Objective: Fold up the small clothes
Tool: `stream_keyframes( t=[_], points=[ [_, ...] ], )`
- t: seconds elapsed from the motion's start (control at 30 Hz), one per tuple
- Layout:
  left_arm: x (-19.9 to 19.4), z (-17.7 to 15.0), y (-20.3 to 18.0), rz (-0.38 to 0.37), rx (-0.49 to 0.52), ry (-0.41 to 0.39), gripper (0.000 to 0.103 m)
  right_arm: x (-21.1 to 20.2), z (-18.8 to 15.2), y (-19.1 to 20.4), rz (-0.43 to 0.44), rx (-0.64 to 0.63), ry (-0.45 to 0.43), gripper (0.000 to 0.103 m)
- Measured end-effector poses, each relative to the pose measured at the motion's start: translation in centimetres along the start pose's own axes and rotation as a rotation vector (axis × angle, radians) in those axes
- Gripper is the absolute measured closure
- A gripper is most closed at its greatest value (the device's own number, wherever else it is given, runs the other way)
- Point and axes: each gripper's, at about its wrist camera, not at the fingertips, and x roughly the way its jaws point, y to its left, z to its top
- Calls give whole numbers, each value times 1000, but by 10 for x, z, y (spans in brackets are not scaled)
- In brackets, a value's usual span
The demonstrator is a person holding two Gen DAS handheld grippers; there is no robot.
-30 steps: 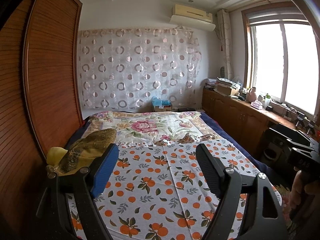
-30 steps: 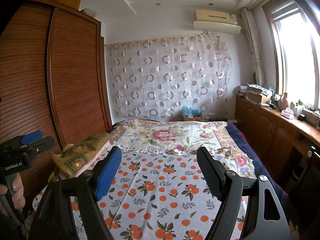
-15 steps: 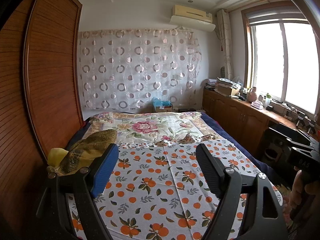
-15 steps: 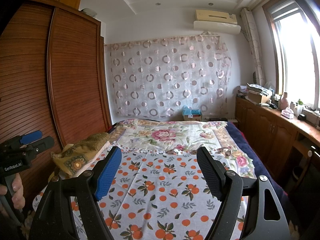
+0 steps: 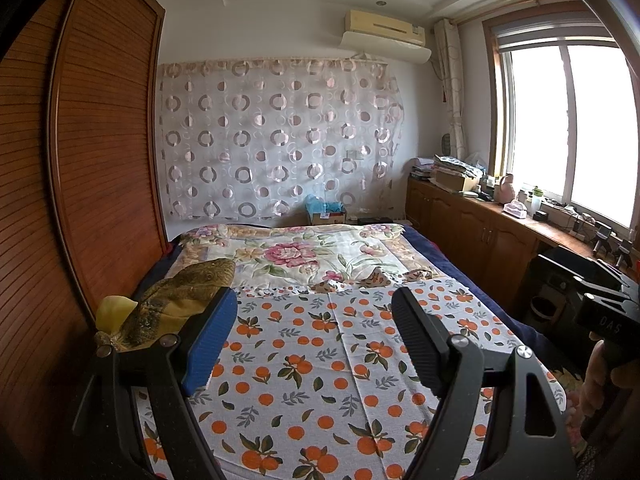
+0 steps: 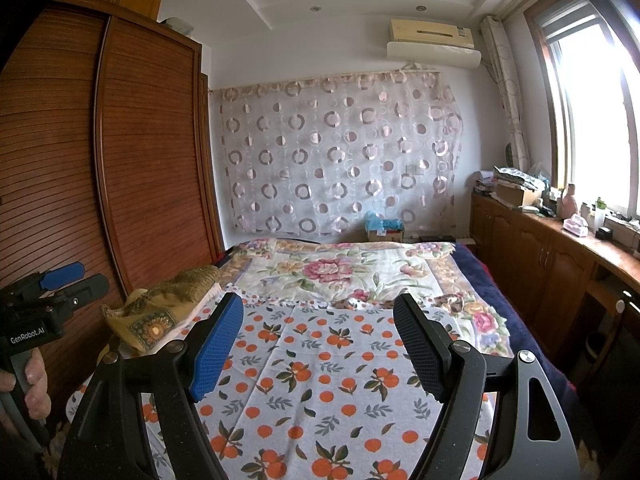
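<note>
A crumpled olive-gold patterned garment (image 5: 180, 300) lies in a heap at the bed's left edge, beside the wardrobe; it also shows in the right wrist view (image 6: 168, 304). A small leopard-print cloth (image 5: 372, 280) lies flat mid-bed, also seen from the right wrist (image 6: 360, 303). My left gripper (image 5: 316, 344) is open and empty, held above the orange-print sheet (image 5: 320, 380). My right gripper (image 6: 320, 346) is open and empty, above the same sheet (image 6: 320, 392). Each gripper shows at the other view's edge.
A tall wooden wardrobe (image 5: 80, 180) lines the bed's left side. Wooden cabinets (image 5: 480, 236) with clutter on top run under the window on the right. A floral blanket (image 5: 296, 252) covers the far half of the bed. A cardboard box (image 5: 326, 214) sits beyond the bed.
</note>
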Motion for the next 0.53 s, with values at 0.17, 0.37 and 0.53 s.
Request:
stream_keyframes(
  t=[0.17,0.37,0.53],
  points=[
    [0,-1,1,1,-1,-1,23,0,-1,1,-1,0,0,24],
    [0,-1,0,0,2,0,23,0,0,0,-1,0,-1,24],
    [0,-1,-1,1,0,-1,23,0,1,1,-2,0,0,24]
  ],
)
